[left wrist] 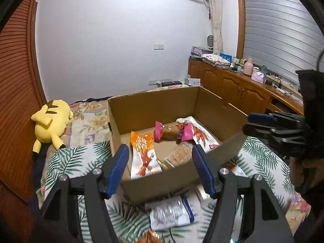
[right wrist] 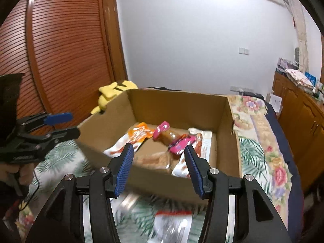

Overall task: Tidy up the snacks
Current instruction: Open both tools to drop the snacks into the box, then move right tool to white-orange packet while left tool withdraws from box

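Observation:
An open cardboard box (left wrist: 154,109) stands on the bed. It holds an orange-and-white packet (left wrist: 142,154), a brown bar with pink ends (left wrist: 169,133), a white-and-orange packet (left wrist: 202,136) and a clear pack of crackers (left wrist: 179,155). My left gripper (left wrist: 161,170) hangs open over the box's near wall with nothing between its pads. My right gripper (right wrist: 159,170) is also open and empty above the same box (right wrist: 178,107); it shows at the right as right gripper (left wrist: 247,124). A white-and-blue packet (left wrist: 172,214) lies on the cover in front of the box, blurred in the right wrist view.
The bed has a leaf-print cover (left wrist: 81,162). A yellow plush toy (left wrist: 50,121) lies left of the box against a louvred wooden wardrobe (left wrist: 16,81). A cluttered wooden sideboard (left wrist: 232,85) runs along the right. More packets (left wrist: 237,169) lie near the box's front corner.

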`<action>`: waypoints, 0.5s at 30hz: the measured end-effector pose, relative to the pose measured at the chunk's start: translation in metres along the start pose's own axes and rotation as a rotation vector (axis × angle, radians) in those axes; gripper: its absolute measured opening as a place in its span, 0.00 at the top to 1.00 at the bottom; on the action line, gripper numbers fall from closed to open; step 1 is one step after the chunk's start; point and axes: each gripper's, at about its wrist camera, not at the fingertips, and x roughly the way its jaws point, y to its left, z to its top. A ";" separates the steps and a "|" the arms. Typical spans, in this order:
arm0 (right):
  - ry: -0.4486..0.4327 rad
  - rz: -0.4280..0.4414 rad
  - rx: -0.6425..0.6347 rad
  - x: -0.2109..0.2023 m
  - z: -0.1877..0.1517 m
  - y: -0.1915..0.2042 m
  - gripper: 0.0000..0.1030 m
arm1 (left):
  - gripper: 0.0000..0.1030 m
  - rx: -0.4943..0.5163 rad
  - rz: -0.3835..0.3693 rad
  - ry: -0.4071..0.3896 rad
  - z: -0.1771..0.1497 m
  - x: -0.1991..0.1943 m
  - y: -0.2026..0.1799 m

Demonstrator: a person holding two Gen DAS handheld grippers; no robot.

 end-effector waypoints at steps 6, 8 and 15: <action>0.014 -0.001 0.017 -0.041 -0.039 0.014 0.48 | 0.36 -0.016 -0.016 0.004 -0.025 -0.032 -0.007; 0.022 -0.003 0.030 -0.050 -0.050 0.016 0.48 | 0.36 -0.022 -0.013 0.009 -0.037 -0.040 -0.007; 0.056 -0.002 0.104 -0.074 -0.096 0.021 0.48 | 0.36 -0.062 -0.005 0.051 -0.084 -0.058 -0.014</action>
